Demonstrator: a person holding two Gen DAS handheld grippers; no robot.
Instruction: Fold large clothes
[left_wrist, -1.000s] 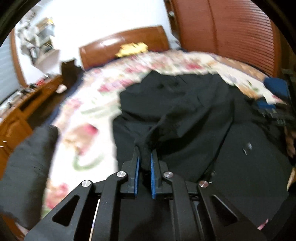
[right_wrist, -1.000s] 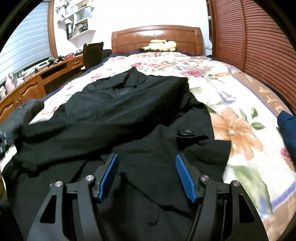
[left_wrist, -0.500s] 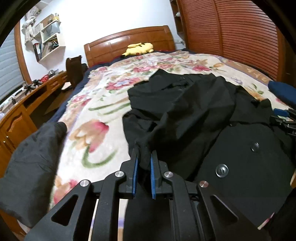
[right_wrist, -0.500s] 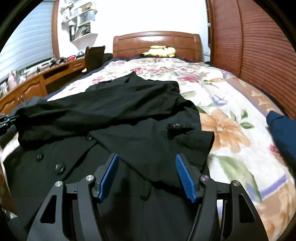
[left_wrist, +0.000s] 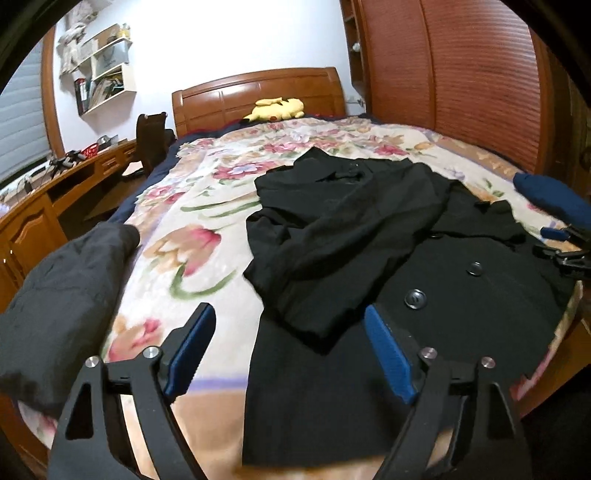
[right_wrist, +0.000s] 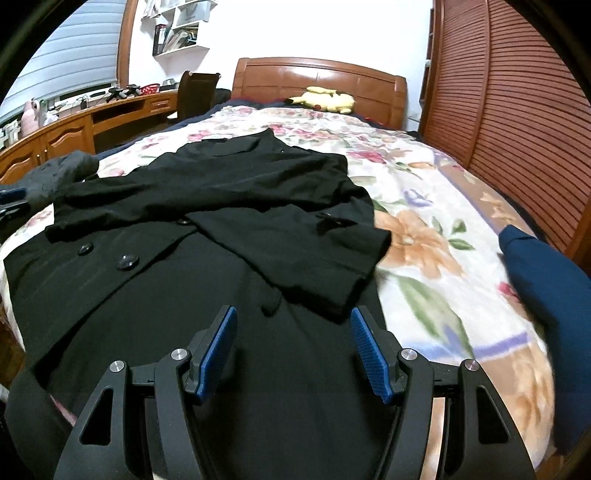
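black coat (left_wrist: 369, 236) flat on floral bedspread (left_wrist: 207, 229), both sleeves folded across front, L gripper (left_wrist: 291, 350) jaws opening, nothing pinched, R gripper (right_wrist: 293, 350) released w/ jaws apart over coat hem, navy garment (right_wrist: 546, 288) at R edge

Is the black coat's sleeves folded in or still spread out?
Folded in. Both sleeves lie crossed over the front of the coat, which lies flat and full length on the bed.
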